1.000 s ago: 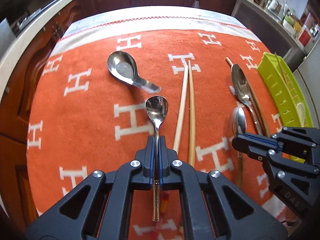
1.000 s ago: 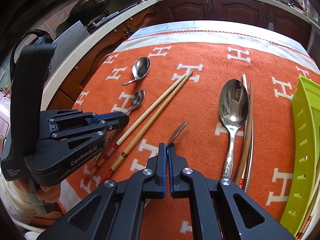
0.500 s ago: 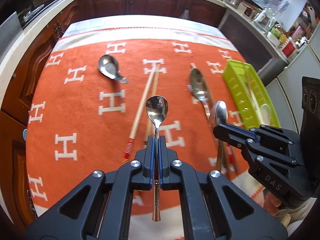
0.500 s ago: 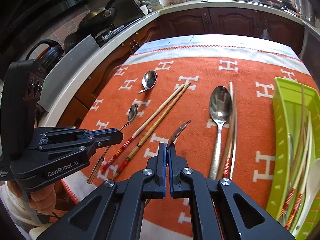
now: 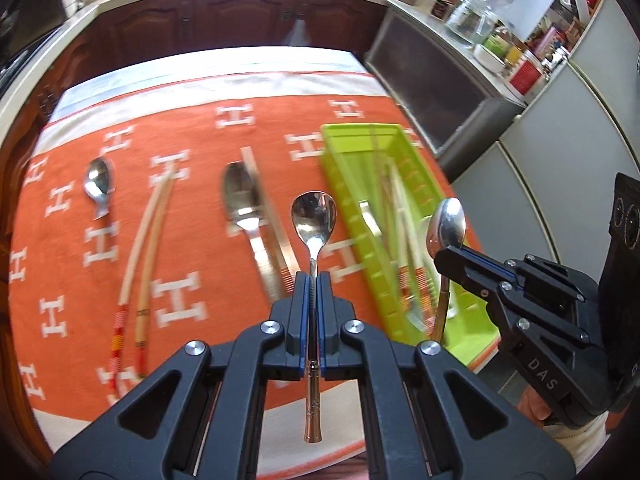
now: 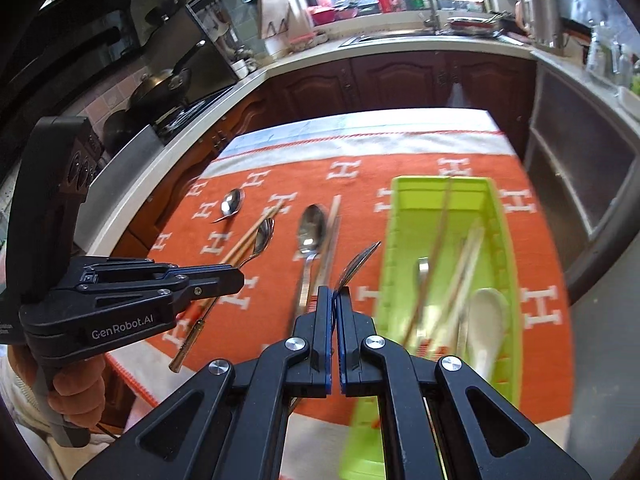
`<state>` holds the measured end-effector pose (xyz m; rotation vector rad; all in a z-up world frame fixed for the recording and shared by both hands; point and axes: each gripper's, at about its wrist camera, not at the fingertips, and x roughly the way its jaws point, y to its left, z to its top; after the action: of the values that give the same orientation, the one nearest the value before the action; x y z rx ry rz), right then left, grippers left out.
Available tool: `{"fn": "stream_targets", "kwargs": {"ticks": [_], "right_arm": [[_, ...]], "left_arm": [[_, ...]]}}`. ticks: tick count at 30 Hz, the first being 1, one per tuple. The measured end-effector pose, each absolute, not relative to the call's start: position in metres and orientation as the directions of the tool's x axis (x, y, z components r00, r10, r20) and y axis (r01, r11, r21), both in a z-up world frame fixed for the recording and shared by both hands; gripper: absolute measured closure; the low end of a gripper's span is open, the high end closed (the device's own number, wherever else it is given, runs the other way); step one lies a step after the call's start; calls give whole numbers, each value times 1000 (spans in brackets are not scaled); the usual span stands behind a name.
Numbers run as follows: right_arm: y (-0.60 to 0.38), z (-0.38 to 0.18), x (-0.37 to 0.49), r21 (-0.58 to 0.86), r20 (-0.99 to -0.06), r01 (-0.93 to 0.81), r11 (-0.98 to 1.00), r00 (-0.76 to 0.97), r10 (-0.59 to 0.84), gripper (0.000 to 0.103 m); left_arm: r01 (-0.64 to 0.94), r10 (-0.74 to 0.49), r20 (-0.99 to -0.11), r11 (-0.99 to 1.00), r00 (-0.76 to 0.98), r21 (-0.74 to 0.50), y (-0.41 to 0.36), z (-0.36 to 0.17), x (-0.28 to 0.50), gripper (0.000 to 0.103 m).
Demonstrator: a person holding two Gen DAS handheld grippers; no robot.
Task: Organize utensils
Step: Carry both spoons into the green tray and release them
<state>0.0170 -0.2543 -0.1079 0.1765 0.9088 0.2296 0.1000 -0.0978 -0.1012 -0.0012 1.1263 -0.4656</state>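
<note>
My left gripper (image 5: pixel 313 280) is shut on a steel spoon (image 5: pixel 313 216) with a copper handle, held above the orange cloth. My right gripper (image 6: pixel 335 294) is shut on a second steel spoon (image 6: pixel 358 260), seen edge-on; it also shows in the left wrist view (image 5: pixel 446 226), over the near end of the green tray (image 5: pixel 344 168). The green tray (image 6: pixel 508 240) holds chopsticks, a white spoon (image 6: pixel 486 320) and other utensils. On the cloth lie a large spoon (image 5: pixel 240 196), a short soup spoon (image 5: pixel 97 184) and a chopstick pair (image 5: pixel 148 236).
The orange cloth (image 5: pixel 72 280) with white H marks covers the table. Dark wood cabinets (image 6: pixel 400 76) and a counter with a sink stand behind. A stove with a wok (image 6: pixel 160 84) is at the left. Another chopstick pair (image 6: pixel 334 224) lies beside the large spoon.
Both grippers have lifted and swung right with their spoons; the green tray now sits nearer the middle of both views. The utensils on the cloth have not moved.
</note>
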Motion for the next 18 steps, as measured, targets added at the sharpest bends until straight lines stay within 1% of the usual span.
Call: {"fn": "stream_targets", "kwargs": {"ticks": [5,10,16,18], "right_arm": [[-303,-109,16,207,-775,-81,975,594,214,101],[-330,-127,26,180,-805,-76,981,561,191,101],[-346,-155,46,183,-834,-65,981,517,190,101],[-349,-162,53,199,-844,-51,979,499,197,97]], "left_arm": [[367,-373,-881,894,292,-257,-154,-110,107,102],[359,-372,-891,894,261,-268,-188,-124,115,102],[346,-364,-903,897,228,-274,-206,-144,126,102],[340,-354,-909,901,220,-269,-208,-148,127,102]]}}
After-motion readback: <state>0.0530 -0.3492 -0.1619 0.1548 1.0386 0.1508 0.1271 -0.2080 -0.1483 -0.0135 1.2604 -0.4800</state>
